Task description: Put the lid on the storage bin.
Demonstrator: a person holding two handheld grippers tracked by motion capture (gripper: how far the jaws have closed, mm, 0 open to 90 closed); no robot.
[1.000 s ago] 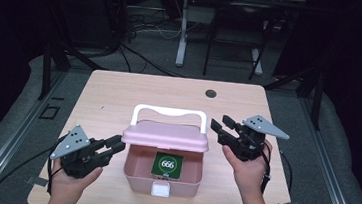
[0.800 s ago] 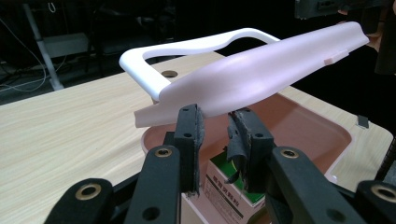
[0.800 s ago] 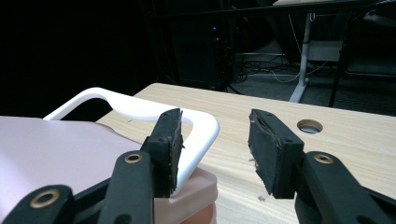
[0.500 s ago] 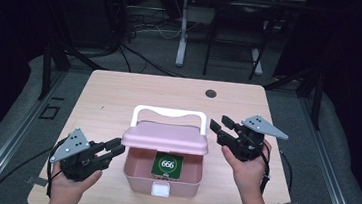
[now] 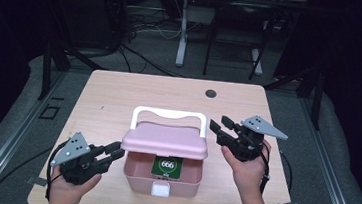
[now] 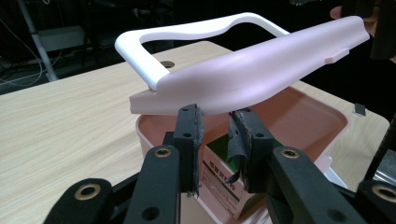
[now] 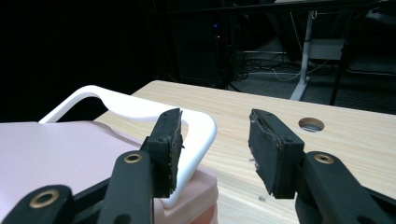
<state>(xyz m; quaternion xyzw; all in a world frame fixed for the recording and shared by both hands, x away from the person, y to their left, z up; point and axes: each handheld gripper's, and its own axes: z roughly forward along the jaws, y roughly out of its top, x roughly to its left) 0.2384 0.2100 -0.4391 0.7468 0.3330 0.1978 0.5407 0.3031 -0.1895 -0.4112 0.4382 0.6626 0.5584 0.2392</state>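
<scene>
From the high view, a pink storage box (image 5: 162,173) sits at the table's (image 5: 119,96) near edge, lid (image 5: 165,141) raised, with a green pack inside reading "666" (image 5: 167,165). In the left gripper view, the left gripper (image 6: 215,137) stands slightly parted, empty, beneath the lid. In the right gripper view, the right gripper (image 7: 215,149) gapes wide beside the white handle (image 7: 140,109).

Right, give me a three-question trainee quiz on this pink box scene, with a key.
1. True or false: the lid of the pink box lies fully shut.
2. What number shows on the green card inside the box?
3. The right gripper stands: A) open, at the box's right side; B) shut on the white handle; C) inside the box.

Key: 1 false, the lid is raised, the inside shows. 2: 666. 3: A.
</scene>
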